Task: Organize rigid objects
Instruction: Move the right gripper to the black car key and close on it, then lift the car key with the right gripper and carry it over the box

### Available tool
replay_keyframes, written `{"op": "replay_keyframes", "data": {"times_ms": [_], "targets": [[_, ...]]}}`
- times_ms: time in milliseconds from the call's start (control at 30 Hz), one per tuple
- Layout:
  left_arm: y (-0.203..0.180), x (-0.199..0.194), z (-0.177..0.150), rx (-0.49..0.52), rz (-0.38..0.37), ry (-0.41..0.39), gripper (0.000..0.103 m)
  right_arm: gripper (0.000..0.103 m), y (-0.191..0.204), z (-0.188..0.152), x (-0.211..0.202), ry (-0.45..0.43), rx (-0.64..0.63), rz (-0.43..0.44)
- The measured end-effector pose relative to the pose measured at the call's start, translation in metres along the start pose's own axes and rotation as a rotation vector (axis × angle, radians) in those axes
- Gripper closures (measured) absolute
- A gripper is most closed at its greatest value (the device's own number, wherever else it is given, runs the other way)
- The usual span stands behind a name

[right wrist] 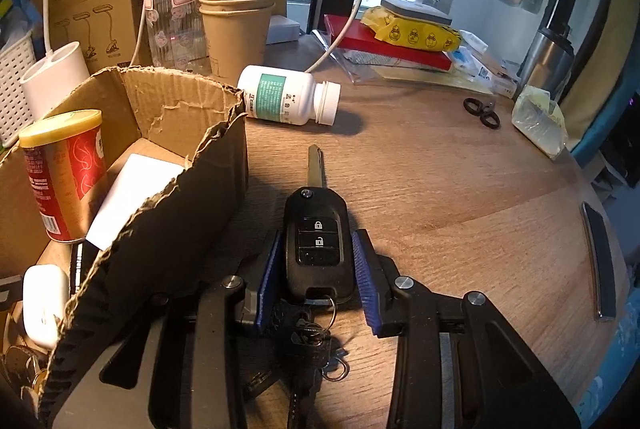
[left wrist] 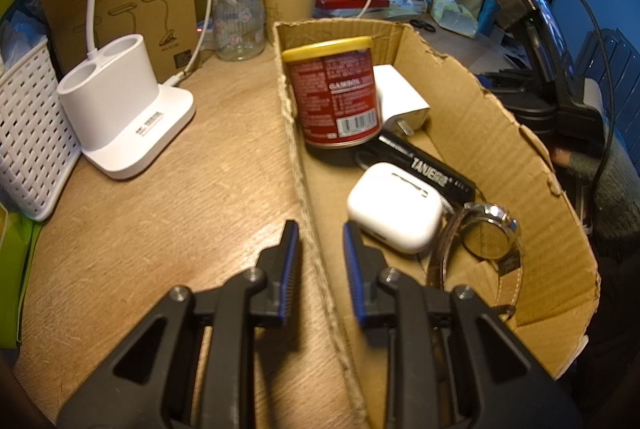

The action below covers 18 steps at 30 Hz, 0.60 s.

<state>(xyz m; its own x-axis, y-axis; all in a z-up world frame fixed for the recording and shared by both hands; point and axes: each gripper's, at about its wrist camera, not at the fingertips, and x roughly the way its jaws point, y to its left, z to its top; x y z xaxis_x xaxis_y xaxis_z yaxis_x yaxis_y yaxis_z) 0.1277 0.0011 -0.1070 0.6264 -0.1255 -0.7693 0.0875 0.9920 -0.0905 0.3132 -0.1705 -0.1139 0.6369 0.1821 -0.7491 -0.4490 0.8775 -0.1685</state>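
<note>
Looking along the left gripper [left wrist: 320, 241], its two blue-padded fingers [left wrist: 291, 261] stand on either side of the near wall of the cardboard box [left wrist: 500, 149], one outside over the table [left wrist: 160, 229], one inside; the torn wall edge runs between them. The fingers are at their narrowest, clamped on this wall. Inside the box a red can [left wrist: 336, 97] with a yellow lid stands upright at the far end. Just beside it is a white block [left wrist: 400, 97]. A black flat tool [left wrist: 432, 169] lies nearer, and a white earbud case [left wrist: 394, 209] rests partly on it. A wristwatch [left wrist: 492, 233] with a brown strap lies near the case, toward the right wall. Outside the box, on the left, a white lamp base [left wrist: 124, 109] and a white basket [left wrist: 32, 137] stand on the table.

In the right wrist view, the right gripper [right wrist: 318, 261] is lowered on a black car key [right wrist: 318, 245] that lies on the table, just beside the box's outer wall. Its blue pads press the two sides of the key body, so it grips the key. The metal blade points away and the key ring with smaller keys lies toward the camera. Further away a white pill bottle [right wrist: 288, 99] lies on its side, near a stack of paper cups [right wrist: 236, 25]. Small black scissors [right wrist: 482, 111] lie well apart to the right.
</note>
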Motion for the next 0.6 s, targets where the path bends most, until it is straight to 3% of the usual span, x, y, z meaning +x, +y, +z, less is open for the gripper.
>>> {"op": "replay_keyframes", "data": {"times_ms": [600], "targets": [[0.000, 0.000, 0.000, 0.000, -0.001, 0.000, 0.079, 0.065, 0.003, 0.001, -0.043, -0.079, -0.006, -0.013]]}}
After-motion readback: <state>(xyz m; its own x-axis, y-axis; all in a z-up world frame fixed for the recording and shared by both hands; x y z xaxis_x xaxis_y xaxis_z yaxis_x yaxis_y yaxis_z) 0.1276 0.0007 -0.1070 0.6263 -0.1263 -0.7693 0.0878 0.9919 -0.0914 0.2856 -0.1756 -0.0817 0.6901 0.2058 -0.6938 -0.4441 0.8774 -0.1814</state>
